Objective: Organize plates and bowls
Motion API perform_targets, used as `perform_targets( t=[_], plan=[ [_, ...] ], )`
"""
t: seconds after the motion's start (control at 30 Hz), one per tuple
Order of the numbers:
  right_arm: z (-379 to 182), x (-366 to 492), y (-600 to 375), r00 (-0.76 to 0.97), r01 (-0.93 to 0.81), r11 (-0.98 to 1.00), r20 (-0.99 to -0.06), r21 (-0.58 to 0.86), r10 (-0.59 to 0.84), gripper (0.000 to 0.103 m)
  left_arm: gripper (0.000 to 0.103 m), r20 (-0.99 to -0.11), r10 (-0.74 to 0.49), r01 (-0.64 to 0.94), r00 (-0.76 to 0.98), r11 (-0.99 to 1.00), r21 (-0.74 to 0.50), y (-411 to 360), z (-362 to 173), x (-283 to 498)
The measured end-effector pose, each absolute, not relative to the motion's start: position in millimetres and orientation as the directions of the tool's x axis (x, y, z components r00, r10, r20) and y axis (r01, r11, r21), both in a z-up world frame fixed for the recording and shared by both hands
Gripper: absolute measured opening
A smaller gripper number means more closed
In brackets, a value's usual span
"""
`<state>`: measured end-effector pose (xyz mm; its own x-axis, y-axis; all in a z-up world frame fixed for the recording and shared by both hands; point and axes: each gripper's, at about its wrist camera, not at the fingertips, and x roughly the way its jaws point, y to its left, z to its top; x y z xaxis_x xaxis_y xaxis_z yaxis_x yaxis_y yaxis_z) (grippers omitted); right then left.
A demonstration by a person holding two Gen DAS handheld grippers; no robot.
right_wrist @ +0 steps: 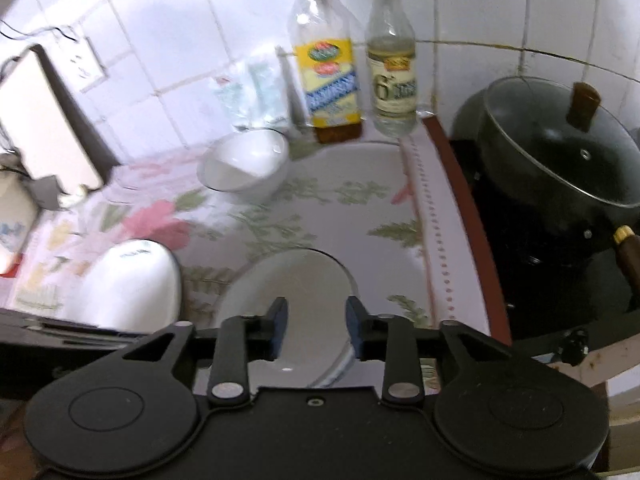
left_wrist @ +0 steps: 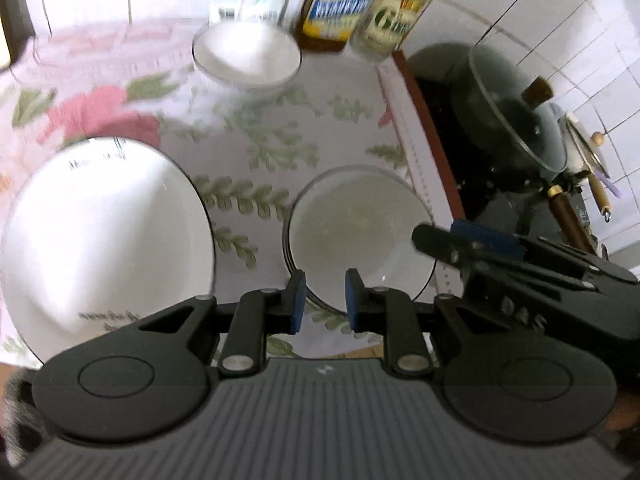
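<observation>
Nearest the cameras, both tools are empty. The left gripper (left_wrist: 323,302) has its blue pads parted with nothing between them, hovering at the near rim of the stack of small plates (left_wrist: 360,236), and the right gripper (right_wrist: 316,330) is likewise spread and holding nothing, poised over the same stack (right_wrist: 296,280). Taking that stack as the landmark: the layered edges on its left side suggest at least two plates already sit nested there, so some gathering looks done, though how many are in it cannot be counted. Just left of the stack, apart from it on the floral tablecloth (left_wrist: 256,136), lies the large white plate (left_wrist: 104,236) by itself; in the right wrist view it shows as a white oval (right_wrist: 132,284) beside the stack. Beyond the stack, well back toward the tiled wall, the white bowl (left_wrist: 246,54) stands alone and upright, empty as far as can be seen (right_wrist: 246,166). Behind the bowl stand a yellow-labelled bottle (right_wrist: 328,76) and a clear bottle (right_wrist: 390,72); to the right of the stack, past the table's edge, sits a dark lidded pot (right_wrist: 556,156). My reading is that the work is partway: the small plates are collected, while the large plate and the bowl are still loose and would need placing. Which piece comes next cannot be told from here.
</observation>
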<state>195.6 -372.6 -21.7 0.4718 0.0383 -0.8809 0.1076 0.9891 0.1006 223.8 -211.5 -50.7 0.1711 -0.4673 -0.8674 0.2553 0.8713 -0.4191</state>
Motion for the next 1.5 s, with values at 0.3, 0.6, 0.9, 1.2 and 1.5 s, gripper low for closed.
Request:
perform_targets(
  t=[0.3, 0.6, 0.9, 1.2, 1.5],
  plan=[
    [16, 200, -349, 0.519, 0.006, 0.988, -0.845, 0.157, 0.131, 0.06, 0.019, -0.854, -0.457, 0.289, 0.25, 0.877, -0.385, -190, -18, 243],
    [33, 228, -343, 0.541, -0.004, 0.947, -0.796, 0.32, 0.272, 0.063, 0.019, -0.852, -0.417, 0.332, 0.316, 0.89, -0.312, -176, -1, 279],
    [11, 282, -342, 0.539, 0.105, 0.915, -0.795, 0.39, 0.277, 0.063, 0.019, -0.858, -0.372, 0.312, 0.354, 0.912, -0.267, -166, -14, 318],
    [-30, 331, -352, 0.502, 0.2, 0.903, -0.831, 0.38, 0.239, 0.063, 0.022, -0.863, -0.358, 0.245, 0.357, 0.927, -0.283, -162, -42, 344],
    [-72, 365, -359, 0.437, 0.286, 0.905, -0.883, 0.315, 0.17, 0.068, 0.033, -0.856, -0.331, 0.202, 0.396, 0.941, -0.271, -172, -82, 367]
  ],
)
